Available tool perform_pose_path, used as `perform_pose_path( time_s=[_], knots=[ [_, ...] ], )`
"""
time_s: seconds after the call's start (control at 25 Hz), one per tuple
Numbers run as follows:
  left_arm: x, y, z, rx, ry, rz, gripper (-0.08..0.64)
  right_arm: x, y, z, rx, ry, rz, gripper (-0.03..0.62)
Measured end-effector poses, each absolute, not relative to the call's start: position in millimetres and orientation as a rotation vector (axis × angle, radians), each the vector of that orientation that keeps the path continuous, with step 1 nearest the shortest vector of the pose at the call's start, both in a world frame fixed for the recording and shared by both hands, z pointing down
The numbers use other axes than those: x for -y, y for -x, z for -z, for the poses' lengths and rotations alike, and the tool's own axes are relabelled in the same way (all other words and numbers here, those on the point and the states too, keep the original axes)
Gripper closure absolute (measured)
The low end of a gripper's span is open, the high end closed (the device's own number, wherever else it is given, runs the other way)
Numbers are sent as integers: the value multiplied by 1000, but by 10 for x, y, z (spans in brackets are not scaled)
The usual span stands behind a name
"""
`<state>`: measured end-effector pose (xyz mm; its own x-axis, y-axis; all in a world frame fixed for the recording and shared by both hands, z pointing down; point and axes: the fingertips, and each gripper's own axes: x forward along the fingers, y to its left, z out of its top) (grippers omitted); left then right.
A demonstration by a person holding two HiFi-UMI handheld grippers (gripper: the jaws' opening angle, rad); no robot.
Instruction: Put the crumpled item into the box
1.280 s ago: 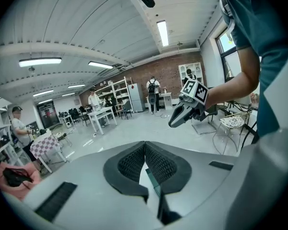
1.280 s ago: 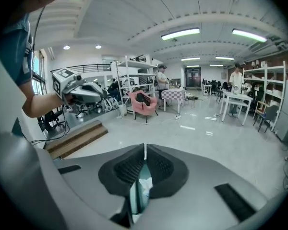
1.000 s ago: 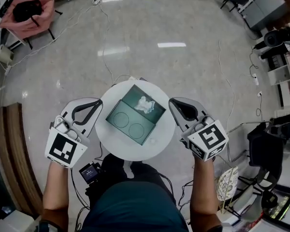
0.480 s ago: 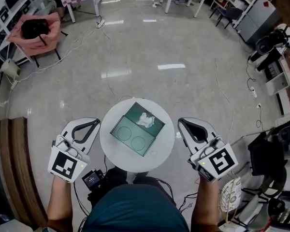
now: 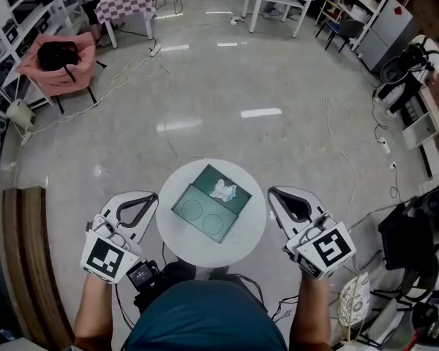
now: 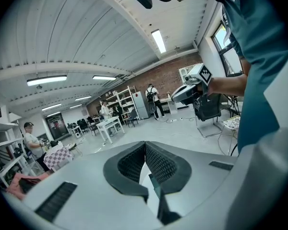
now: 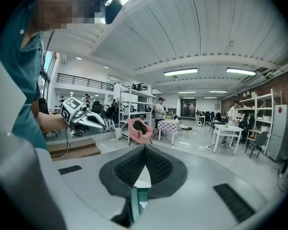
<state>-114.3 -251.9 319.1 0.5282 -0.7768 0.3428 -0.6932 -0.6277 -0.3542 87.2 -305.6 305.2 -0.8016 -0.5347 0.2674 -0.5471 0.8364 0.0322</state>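
White crumpled item [image 5: 222, 190] lying inside open dark green box [image 5: 197, 212], toward its far corner, flap spread flat alongside, box centred on round white table [image 5: 245, 232]

1. Left gripper [image 5: 137, 209]: held out low at the person's left side, jaws closed tip to tip, nothing between them.
2. Right gripper [image 5: 287, 205]: held out at the right side, jaws closed, empty.

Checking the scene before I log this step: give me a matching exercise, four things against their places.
Things: 1 crumpled item; 2 box; 3 left gripper; 4 pink chair.
Places: A beside the left edge of the round table, jaws together; B far off to the left, black bag on it; C on the round table; D inside the box.
Pairs: 1-D, 2-C, 3-A, 4-B.
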Motion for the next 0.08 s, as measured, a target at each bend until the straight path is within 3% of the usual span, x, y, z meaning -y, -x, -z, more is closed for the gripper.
perform_pose_path(
  time_s=[0.08],
  knots=[
    [2487,1126,-3192,-1259,2596,716,541,3031,-877,-3045,2749,-820,-68,555]
  ],
)
